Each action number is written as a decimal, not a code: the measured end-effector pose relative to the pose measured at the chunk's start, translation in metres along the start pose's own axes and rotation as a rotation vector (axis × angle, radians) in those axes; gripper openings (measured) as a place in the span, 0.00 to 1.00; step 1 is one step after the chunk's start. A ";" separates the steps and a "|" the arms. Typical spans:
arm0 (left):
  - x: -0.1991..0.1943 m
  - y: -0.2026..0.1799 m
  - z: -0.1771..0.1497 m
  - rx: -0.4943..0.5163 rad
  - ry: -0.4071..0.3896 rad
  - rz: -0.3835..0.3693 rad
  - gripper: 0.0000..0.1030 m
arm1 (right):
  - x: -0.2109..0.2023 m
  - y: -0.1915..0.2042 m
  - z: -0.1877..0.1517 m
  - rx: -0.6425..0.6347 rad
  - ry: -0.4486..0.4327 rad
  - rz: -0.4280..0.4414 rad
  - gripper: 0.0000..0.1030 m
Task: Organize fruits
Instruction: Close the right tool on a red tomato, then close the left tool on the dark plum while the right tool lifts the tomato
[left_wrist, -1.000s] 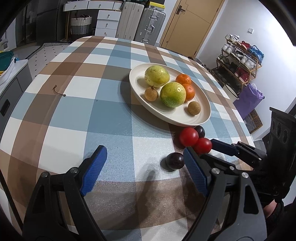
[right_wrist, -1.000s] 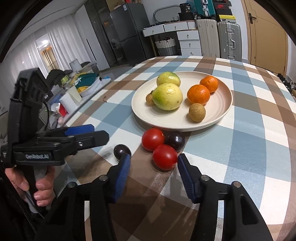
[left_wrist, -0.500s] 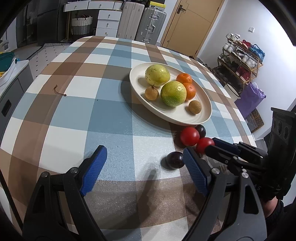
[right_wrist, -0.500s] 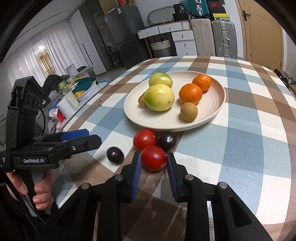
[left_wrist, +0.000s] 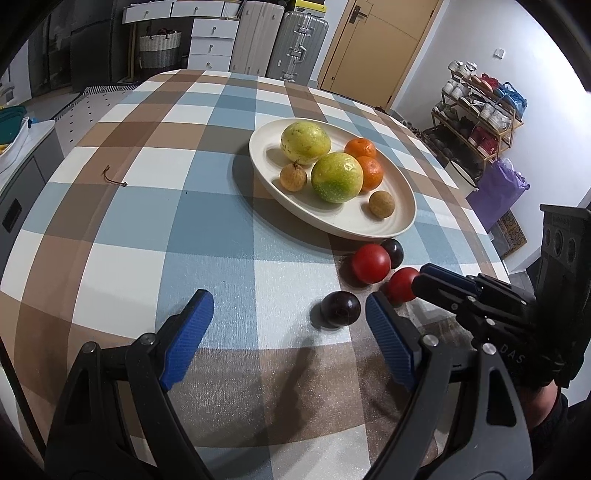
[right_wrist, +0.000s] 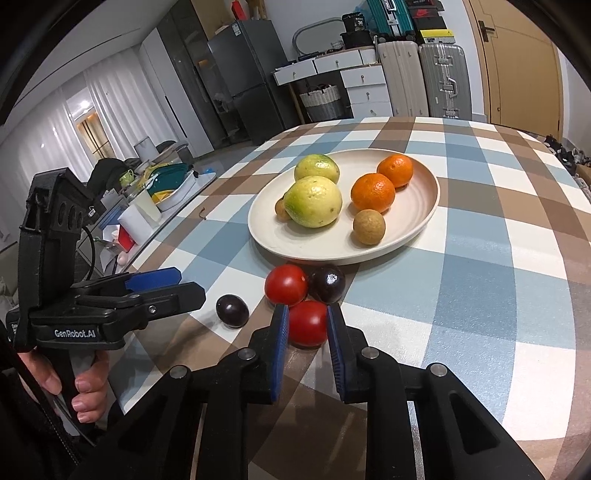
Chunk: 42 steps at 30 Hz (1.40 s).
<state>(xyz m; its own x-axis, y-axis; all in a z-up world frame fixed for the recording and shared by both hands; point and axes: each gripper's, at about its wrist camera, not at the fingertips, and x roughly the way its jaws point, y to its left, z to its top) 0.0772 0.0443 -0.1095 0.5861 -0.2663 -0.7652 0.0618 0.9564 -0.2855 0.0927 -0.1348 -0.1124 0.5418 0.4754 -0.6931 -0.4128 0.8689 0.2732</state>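
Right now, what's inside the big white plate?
The plate holds two yellow-green fruits, two oranges and two small brown fruits. One brown fruit sits half hidden behind the nearer yellow-green fruit in the right wrist view.

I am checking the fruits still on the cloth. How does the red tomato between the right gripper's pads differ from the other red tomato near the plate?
The gripped tomato sits clamped by the right gripper; the free tomato has nothing holding it. The gripped tomato lies nearer the camera, while the free tomato lies closer to the plate, beside a dark plum. Both are round, red, glossy and off the plate.
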 end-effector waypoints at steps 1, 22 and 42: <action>0.000 0.000 0.000 0.001 0.001 -0.001 0.80 | 0.001 0.000 0.001 0.002 0.005 -0.006 0.21; 0.009 -0.003 0.000 0.017 0.017 -0.036 0.80 | 0.006 -0.001 0.001 0.009 0.023 0.018 0.29; 0.025 -0.041 -0.003 0.162 0.033 -0.012 0.77 | -0.011 -0.014 0.000 0.044 -0.015 0.024 0.29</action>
<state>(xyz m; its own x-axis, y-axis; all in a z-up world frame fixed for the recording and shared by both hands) 0.0873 -0.0020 -0.1187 0.5579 -0.2789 -0.7816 0.1992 0.9593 -0.2001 0.0921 -0.1521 -0.1087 0.5434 0.4977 -0.6760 -0.3931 0.8624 0.3190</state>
